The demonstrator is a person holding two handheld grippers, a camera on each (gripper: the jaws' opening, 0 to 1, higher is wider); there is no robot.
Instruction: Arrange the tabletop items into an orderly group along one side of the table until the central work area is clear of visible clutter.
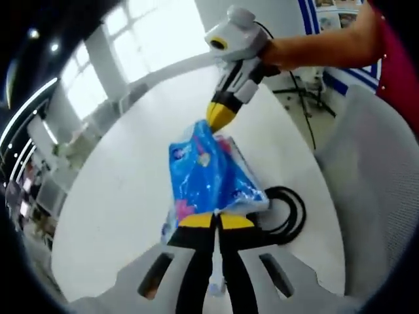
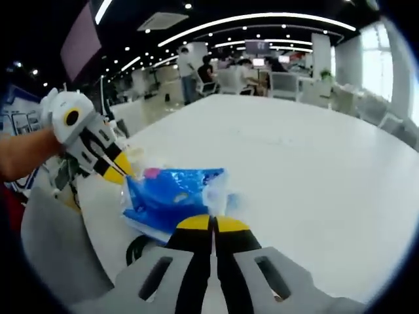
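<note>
A blue plastic packet (image 1: 209, 173) with pink and white print hangs just above the white round table (image 1: 124, 196), stretched between both grippers. My left gripper (image 1: 216, 221) is shut on its near edge. My right gripper (image 1: 221, 116), held by a hand coming from the upper right, pinches the far end with its yellow tips. In the right gripper view the packet (image 2: 173, 196) lies ahead of my right gripper (image 2: 213, 226), which is shut on it. There the left gripper (image 2: 118, 171) comes in from the left and grips the packet's other end.
A coiled black cable (image 1: 288, 216) lies on the table by the edge, just under the packet, and appears as the cable (image 2: 137, 248) in the right gripper view. A pale chair (image 1: 373, 183) stands close to that edge. The table (image 2: 308, 163) stretches bare beyond; people sit at desks far behind.
</note>
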